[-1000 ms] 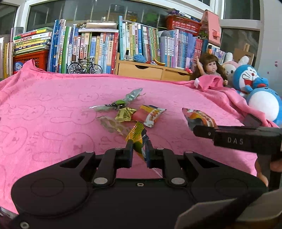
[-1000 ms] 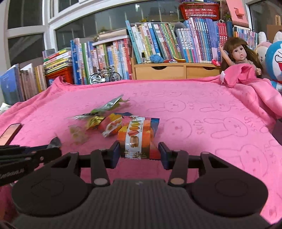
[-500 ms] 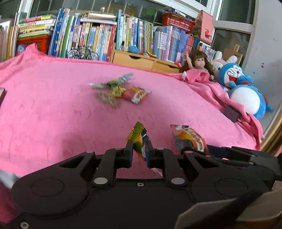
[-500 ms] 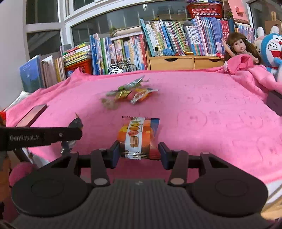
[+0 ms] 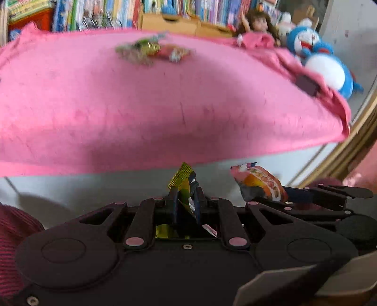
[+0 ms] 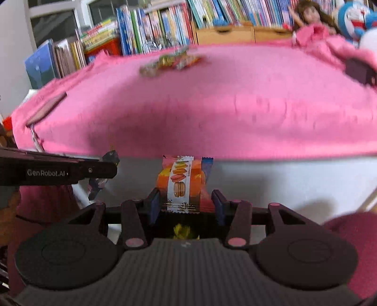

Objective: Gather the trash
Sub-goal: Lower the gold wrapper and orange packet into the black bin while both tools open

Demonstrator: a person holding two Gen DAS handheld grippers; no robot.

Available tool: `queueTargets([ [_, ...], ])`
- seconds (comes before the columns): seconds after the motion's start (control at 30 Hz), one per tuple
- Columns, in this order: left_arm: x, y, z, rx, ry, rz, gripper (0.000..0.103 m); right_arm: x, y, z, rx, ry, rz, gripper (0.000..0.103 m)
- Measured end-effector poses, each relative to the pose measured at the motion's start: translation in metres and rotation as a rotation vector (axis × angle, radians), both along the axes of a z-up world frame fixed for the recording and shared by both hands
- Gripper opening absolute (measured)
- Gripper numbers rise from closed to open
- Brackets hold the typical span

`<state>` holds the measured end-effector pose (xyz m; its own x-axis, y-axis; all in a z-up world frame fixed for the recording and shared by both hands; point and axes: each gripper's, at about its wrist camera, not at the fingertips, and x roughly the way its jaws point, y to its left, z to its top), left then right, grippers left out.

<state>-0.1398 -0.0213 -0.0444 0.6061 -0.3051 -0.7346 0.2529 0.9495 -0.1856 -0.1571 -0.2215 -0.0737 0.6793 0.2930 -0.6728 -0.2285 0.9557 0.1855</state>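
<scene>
My left gripper [image 5: 185, 200] is shut on a crumpled yellow and blue wrapper [image 5: 184, 180], held in front of the bed's white side. My right gripper [image 6: 185, 202] is shut on an orange macaron snack packet [image 6: 181, 181]; the same packet [image 5: 258, 184] shows at the right of the left wrist view. The left gripper [image 6: 107, 168] pokes in from the left of the right wrist view. A small pile of wrappers [image 5: 150, 48] lies far back on the pink blanket [image 5: 165, 98], also blurred as the wrapper pile [image 6: 169, 61] in the right wrist view.
Books [image 6: 153, 28] and a wooden drawer unit [image 5: 179, 23] line the back. A doll [image 5: 256, 21] and blue plush toys [image 5: 322, 58] sit at the right. A dark box [image 5: 306, 83] rests on the blanket's right edge, and a flat reddish object [image 6: 46, 109] on its left edge.
Both grippers have pulled back and down off the bed with their wrappers still held. The blanket's front edge and the white side of the bed have come into view.
</scene>
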Motion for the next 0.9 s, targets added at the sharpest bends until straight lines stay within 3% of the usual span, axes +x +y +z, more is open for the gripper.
queueTargets([
  [0.3, 0.014, -0.003, -0.048, -0.015, 0.220, -0.034, 0.014, 0.001, 0.006, -0.035, -0.037, 0.093, 0.002, 0.052],
  [0.67, 0.022, -0.010, -0.067, 0.026, 0.244, -0.040, 0.018, 0.010, 0.006, -0.051, -0.032, 0.147, -0.006, 0.056],
  [0.8, 0.025, -0.014, -0.064, 0.029, 0.233, -0.038, 0.041, 0.012, 0.006, -0.050, -0.024, 0.146, -0.015, 0.065],
  [0.9, 0.026, -0.014, -0.057, 0.037, 0.214, -0.037, 0.044, 0.011, 0.003, -0.049, -0.020, 0.142, -0.021, 0.068],
])
